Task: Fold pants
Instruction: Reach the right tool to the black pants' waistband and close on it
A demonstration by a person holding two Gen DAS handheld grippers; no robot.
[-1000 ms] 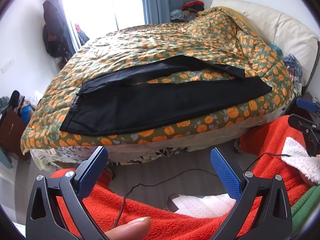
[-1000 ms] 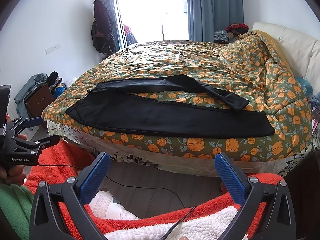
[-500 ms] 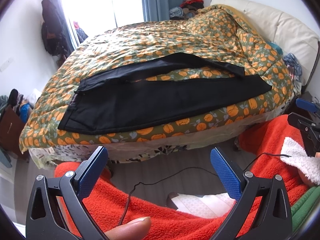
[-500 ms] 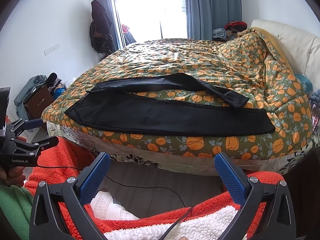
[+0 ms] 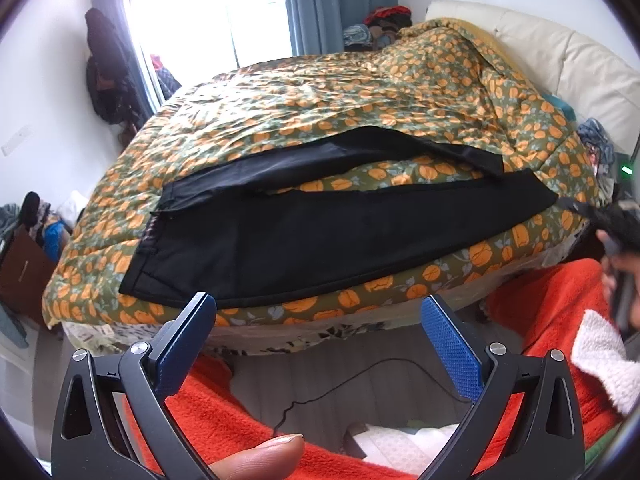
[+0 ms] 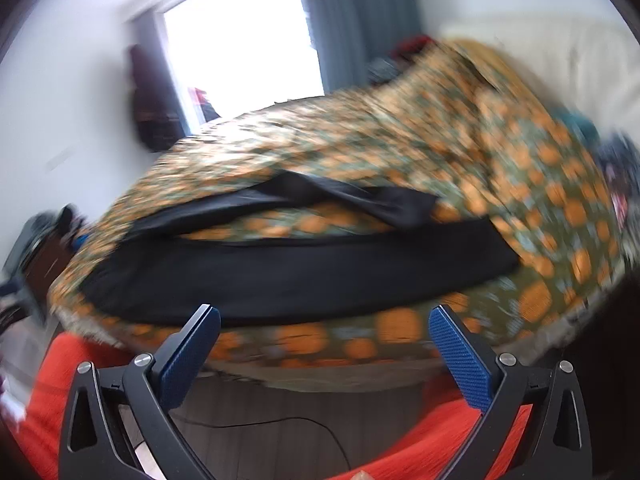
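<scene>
Beyond both wide-apart hand-held grippers point(image 5: 318, 312) point(image 6: 324, 324), black pants point(image 5: 320, 236) flat on quilt point(image 5: 360, 96)

Both grippers, left point(image 5: 318, 312) and right point(image 6: 324, 324), now sit closer to the pants point(image 5: 320, 236) at the bed's near edge; right view blurs.

- The pants point(image 5: 320, 236) are lying across the near edge of the quilt point(image 5: 360, 100), waistband toward the frame's left.
- The headboard point(image 5: 560, 56) is standing at upper right.
- The left gripper point(image 5: 318, 316) is sitting at the bottom, before the bed.
</scene>
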